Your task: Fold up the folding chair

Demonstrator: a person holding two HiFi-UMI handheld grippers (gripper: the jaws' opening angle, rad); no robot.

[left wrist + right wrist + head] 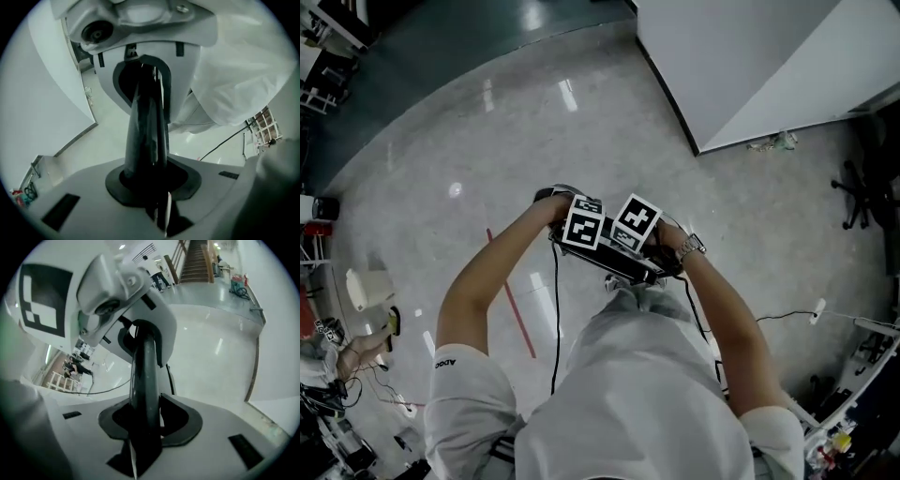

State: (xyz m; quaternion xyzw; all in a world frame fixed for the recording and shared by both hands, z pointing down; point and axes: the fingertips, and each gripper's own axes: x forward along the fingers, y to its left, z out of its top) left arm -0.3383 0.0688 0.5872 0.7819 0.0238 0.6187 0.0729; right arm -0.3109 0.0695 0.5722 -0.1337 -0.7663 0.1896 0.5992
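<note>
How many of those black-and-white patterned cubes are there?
2. In the head view, one black-and-white patterned cube is at the centre, and the other is right beside it, to its right. None seems hidden.

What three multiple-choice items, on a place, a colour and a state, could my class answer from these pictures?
1. Head view: where is the flat white wall panel? A upper right; B lower left; C centre.
2. What colour is the thin straight floor stripe? A blue; B red; C yellow.
3. How are the left tool and right tool? A lying on floor; B far apart; C held close together.
Key: 1 A, it fills that corner; 2 B, it shows plainly red; 3 C, each tool's view shows the other close ahead.
</note>
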